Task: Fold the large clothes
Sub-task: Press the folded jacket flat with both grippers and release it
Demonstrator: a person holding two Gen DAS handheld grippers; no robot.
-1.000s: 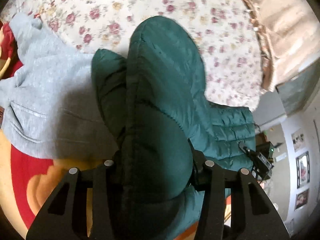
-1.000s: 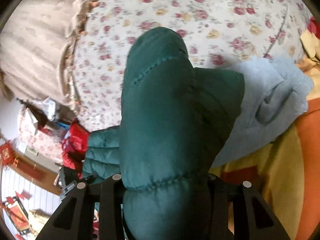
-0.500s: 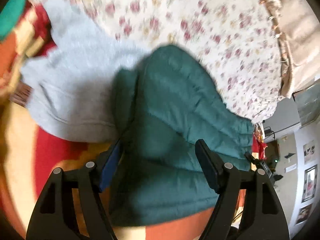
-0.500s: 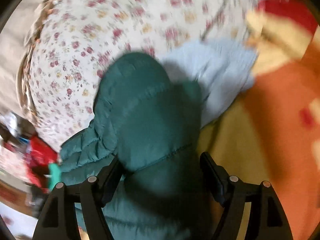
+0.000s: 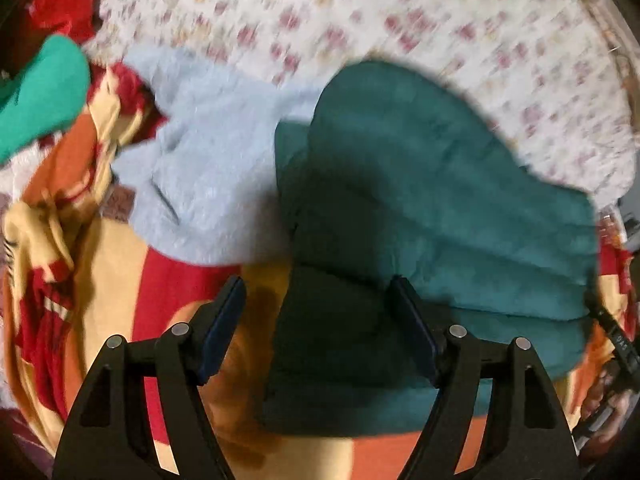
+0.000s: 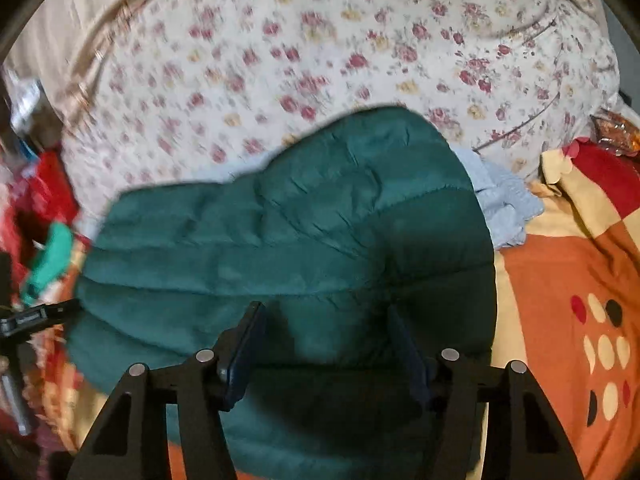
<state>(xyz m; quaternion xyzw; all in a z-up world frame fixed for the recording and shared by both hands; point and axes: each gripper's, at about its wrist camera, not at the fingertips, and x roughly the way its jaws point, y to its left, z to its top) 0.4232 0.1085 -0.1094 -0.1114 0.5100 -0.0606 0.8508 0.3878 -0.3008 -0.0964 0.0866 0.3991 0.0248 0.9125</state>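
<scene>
A dark green quilted puffer jacket [image 5: 420, 208] lies folded on the bed, partly over a light grey fleece garment [image 5: 208, 168]. It also shows in the right wrist view [image 6: 304, 240], with the grey fleece [image 6: 504, 208] peeking out at its right. My left gripper [image 5: 316, 308] is open, its jaws spread above the jacket's near left edge. My right gripper [image 6: 324, 336] is open above the jacket's near part. Neither holds anything.
A floral bedspread [image 6: 320, 48] covers the far side. An orange, red and yellow patterned blanket [image 6: 568, 300] lies under the clothes. A bright green cloth [image 5: 40, 92] and a crumpled red and cream garment [image 5: 48, 232] lie at the left.
Both grippers were shut on the green jacket; they have opened, let it drop onto the bed, and pulled back and up.
</scene>
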